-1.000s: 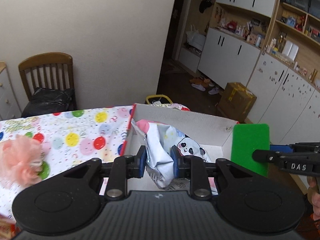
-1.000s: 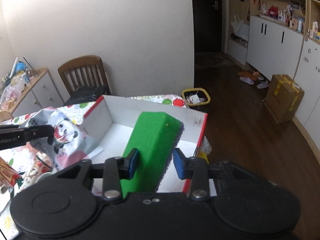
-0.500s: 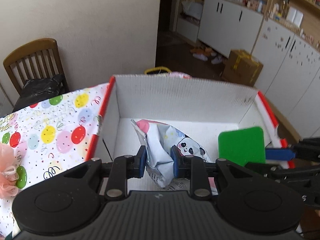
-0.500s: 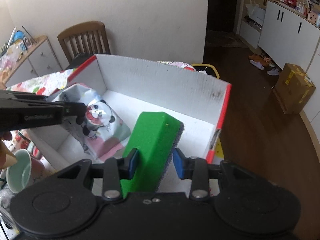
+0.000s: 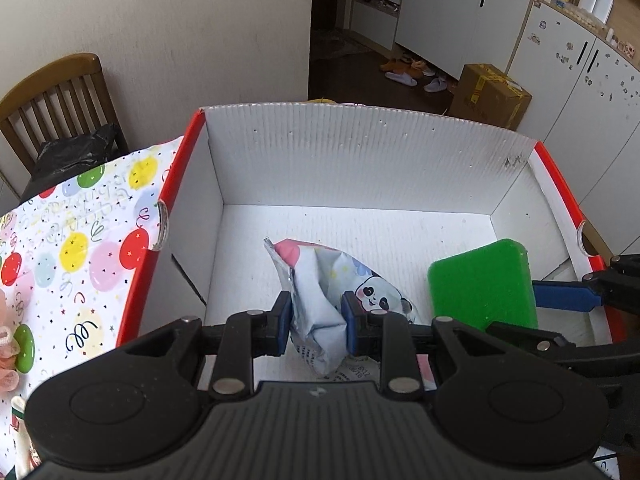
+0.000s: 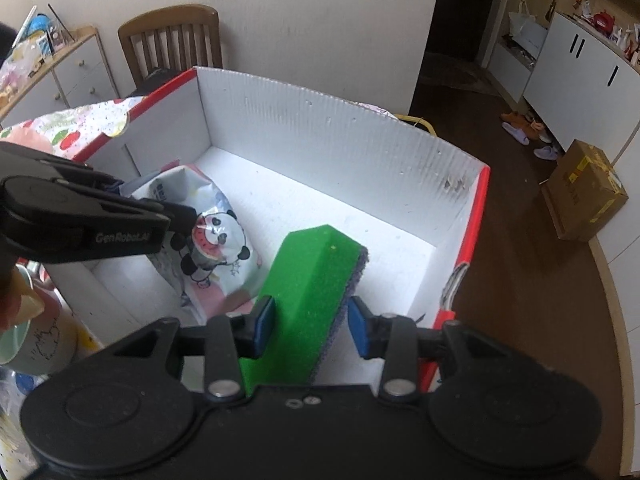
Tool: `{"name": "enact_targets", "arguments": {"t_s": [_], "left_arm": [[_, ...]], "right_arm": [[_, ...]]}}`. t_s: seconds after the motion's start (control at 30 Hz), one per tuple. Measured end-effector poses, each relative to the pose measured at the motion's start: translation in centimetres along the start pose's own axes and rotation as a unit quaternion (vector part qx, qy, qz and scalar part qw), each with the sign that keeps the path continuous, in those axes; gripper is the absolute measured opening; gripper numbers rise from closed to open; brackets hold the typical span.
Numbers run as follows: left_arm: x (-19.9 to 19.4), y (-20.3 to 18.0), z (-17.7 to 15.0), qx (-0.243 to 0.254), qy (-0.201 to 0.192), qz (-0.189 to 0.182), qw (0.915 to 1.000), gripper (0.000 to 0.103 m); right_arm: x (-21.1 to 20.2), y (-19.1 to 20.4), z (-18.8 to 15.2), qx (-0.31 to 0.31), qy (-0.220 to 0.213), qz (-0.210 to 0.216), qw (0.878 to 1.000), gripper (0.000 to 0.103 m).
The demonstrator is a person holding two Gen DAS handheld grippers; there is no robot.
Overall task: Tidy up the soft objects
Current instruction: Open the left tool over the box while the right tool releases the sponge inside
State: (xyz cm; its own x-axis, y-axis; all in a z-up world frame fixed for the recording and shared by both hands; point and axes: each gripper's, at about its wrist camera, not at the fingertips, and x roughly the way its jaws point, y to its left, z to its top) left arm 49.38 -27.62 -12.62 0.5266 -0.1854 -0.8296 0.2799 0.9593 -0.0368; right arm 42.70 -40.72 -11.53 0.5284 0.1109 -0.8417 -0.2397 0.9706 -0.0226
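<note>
My left gripper (image 5: 316, 322) is shut on a soft panda-print pouch (image 5: 320, 300) and holds it low inside a white box with red rims (image 5: 352, 152). The pouch also shows in the right wrist view (image 6: 212, 240), with the left gripper (image 6: 176, 220) beside it. My right gripper (image 6: 310, 330) is shut on a green sponge with a purple scrub side (image 6: 312, 288), held over the box floor on the right side. The sponge also shows in the left wrist view (image 5: 480, 284).
A balloon-print tablecloth (image 5: 80, 240) lies left of the box, with a pink fluffy item (image 5: 8, 356) at its edge. A mint cup (image 6: 24, 344) stands near the box's front left. A wooden chair (image 6: 172, 44) stands behind the table.
Both grippers have moved forward and down into the box with the pouch and the sponge still held. The box now fills both views.
</note>
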Motion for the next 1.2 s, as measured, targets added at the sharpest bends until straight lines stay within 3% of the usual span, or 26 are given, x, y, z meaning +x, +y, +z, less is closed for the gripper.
{"name": "enact_targets", "arguments": {"t_s": [0.13,0.17,0.2,0.27,0.33,0.53,1.2], "left_arm": [[0.4,0.0,0.1,-0.002,0.007,0.006,1.0000,0.031],[0.5,0.0,0.1,-0.004,0.009,0.009,0.9999,0.039],[0.5,0.1,0.1,-0.008,0.011,0.010,0.9999,0.054],[0.5,0.2,0.1,-0.011,0.008,0.006,0.9999,0.062],[0.0,0.2,0.0,-0.011,-0.004,0.004,0.9999,0.062],[-1.7,-0.4,0.0,-0.002,-0.026,0.008,0.9996,0.062],[-12.2,-1.2,-3.5,0.005,-0.092,0.019,0.9955,0.063]], "right_arm": [[0.2,0.3,0.2,-0.013,0.006,0.000,1.000,0.043],[0.2,0.4,0.2,-0.016,0.006,-0.005,1.000,0.044],[0.2,0.5,0.2,-0.020,0.006,-0.009,1.000,0.047],[0.1,0.5,0.1,-0.023,0.003,-0.013,1.000,0.055],[-0.3,0.4,0.1,-0.024,-0.005,-0.011,1.000,0.064],[-2.0,0.0,-0.2,-0.023,-0.025,0.000,0.999,0.072],[-10.7,0.0,-2.4,0.006,-0.106,0.037,0.994,0.082]]}}
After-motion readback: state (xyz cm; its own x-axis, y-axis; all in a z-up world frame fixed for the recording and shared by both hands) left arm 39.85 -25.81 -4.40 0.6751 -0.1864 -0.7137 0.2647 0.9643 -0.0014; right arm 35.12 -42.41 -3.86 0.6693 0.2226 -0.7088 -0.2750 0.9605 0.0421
